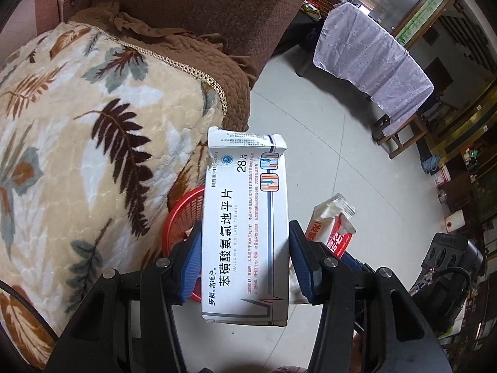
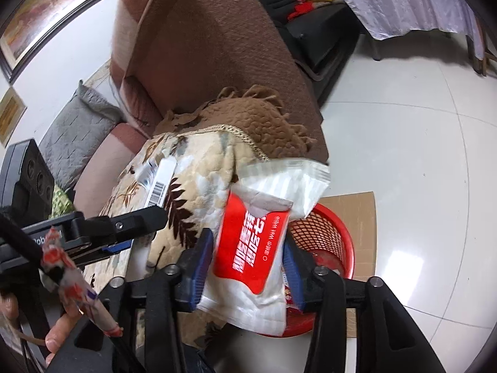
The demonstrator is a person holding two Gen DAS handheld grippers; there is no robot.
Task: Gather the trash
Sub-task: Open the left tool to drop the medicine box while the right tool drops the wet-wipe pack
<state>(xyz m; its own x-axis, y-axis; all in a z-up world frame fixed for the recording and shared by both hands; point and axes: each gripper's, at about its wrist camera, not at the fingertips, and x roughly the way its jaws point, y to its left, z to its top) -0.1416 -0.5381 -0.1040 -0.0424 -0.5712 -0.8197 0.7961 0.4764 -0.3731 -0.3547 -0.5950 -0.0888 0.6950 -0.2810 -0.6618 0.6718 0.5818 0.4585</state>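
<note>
While both claws are clamped, left gripper (image 1: 245,261) on the pill box (image 1: 245,227), right gripper (image 2: 248,267) on the wet-wipe pack (image 2: 254,245), neither's in the red basket (image 2: 329,233) yet.

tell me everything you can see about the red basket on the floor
The red basket is a round plastic one with open mesh walls and a solid rim. It stands upright on a flat sheet of brown cardboard on the pale tiled floor, close beside the blanket-covered sofa. The wet wipe packet held in the right gripper hides much of it. Its contents cannot be made out. In the left wrist view only an arc shows behind the medicine box.
</note>
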